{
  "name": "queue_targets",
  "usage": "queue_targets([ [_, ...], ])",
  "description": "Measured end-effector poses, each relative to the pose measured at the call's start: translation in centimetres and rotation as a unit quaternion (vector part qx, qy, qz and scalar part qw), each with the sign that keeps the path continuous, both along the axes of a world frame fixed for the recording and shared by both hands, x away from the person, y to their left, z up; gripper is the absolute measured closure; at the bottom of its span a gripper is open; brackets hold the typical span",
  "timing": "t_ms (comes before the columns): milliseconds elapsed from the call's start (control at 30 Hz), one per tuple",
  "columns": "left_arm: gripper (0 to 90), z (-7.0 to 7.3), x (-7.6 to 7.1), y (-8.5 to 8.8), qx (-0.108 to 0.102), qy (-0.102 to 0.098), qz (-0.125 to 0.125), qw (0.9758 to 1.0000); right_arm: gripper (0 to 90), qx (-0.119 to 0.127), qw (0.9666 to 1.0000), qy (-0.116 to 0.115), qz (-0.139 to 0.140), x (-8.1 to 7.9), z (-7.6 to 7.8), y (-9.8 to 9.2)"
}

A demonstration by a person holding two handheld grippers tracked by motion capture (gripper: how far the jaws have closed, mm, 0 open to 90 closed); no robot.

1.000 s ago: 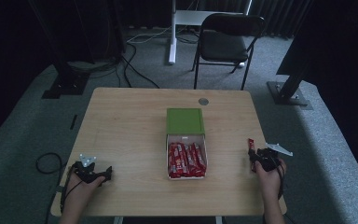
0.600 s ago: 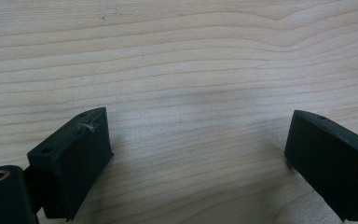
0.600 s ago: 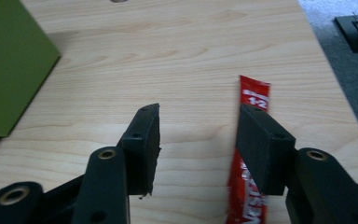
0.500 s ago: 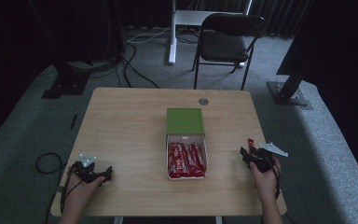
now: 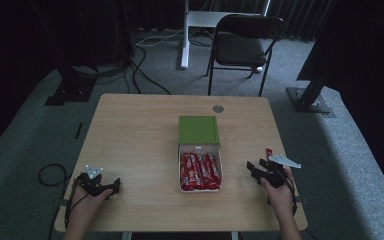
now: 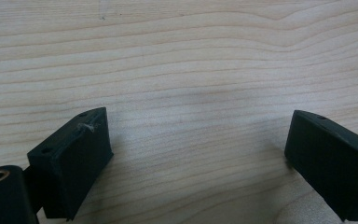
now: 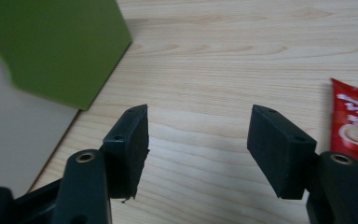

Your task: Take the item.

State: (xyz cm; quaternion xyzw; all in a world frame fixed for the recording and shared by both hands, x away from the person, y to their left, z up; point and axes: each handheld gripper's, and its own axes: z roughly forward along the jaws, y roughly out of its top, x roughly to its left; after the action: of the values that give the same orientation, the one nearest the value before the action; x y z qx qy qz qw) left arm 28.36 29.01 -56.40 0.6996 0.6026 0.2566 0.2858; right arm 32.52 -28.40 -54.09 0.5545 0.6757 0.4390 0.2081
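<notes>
while open, right gripper (image 5: 258, 170) beside sachet (image 7: 353, 123)

Your two grippers are matte black. The left gripper (image 5: 111, 186) carries a small grey three-cornered plate (image 5: 94, 170) at its 11 o'clock, and a thin black cable (image 5: 71, 204) trails from it toward 7 o'clock. The right gripper (image 5: 253, 170) bears a longer grey plate (image 5: 284, 160) at its 2 o'clock. Up close, your jaws end in blocky black pads (image 7: 134, 140) with small screw holes, pivoting on brass-ringed pins (image 7: 85, 157). Your forearms are bare.
</notes>
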Motion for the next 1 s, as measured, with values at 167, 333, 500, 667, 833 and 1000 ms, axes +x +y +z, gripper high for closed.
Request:
queue_targets([
  [167,7.6,0.0,0.0,0.0,0.000,0.000,0.000,1.0000,35.5,0.003,0.9999,-0.007,0.014,-0.2,0.0,0.5],
  [333,7.6,0.0,0.0,0.0,0.000,0.000,0.000,1.0000,31.0,-0.002,0.9993,-0.015,0.034,-0.6,0.0,1.1],
  [500,7.6,0.0,0.0,0.0,0.000,0.000,0.000,1.0000,29.0,-0.009,0.9985,-0.015,0.053,-0.9,-0.1,1.3],
  [667,7.6,0.0,0.0,0.0,0.000,0.001,0.000,1.0000,28.9,-0.014,0.9972,-0.007,0.073,-1.1,-0.6,1.5],
  [833,7.6,0.0,0.0,0.0,0.000,0.000,0.000,1.0000,28.0,-0.020,0.9961,-0.010,0.085,-1.4,-0.8,1.8],
  [1000,7.6,0.0,0.0,0.0,0.000,0.000,0.000,1.0000,27.5,-0.033,0.9938,-0.011,0.105,-1.8,-0.8,2.1],
])
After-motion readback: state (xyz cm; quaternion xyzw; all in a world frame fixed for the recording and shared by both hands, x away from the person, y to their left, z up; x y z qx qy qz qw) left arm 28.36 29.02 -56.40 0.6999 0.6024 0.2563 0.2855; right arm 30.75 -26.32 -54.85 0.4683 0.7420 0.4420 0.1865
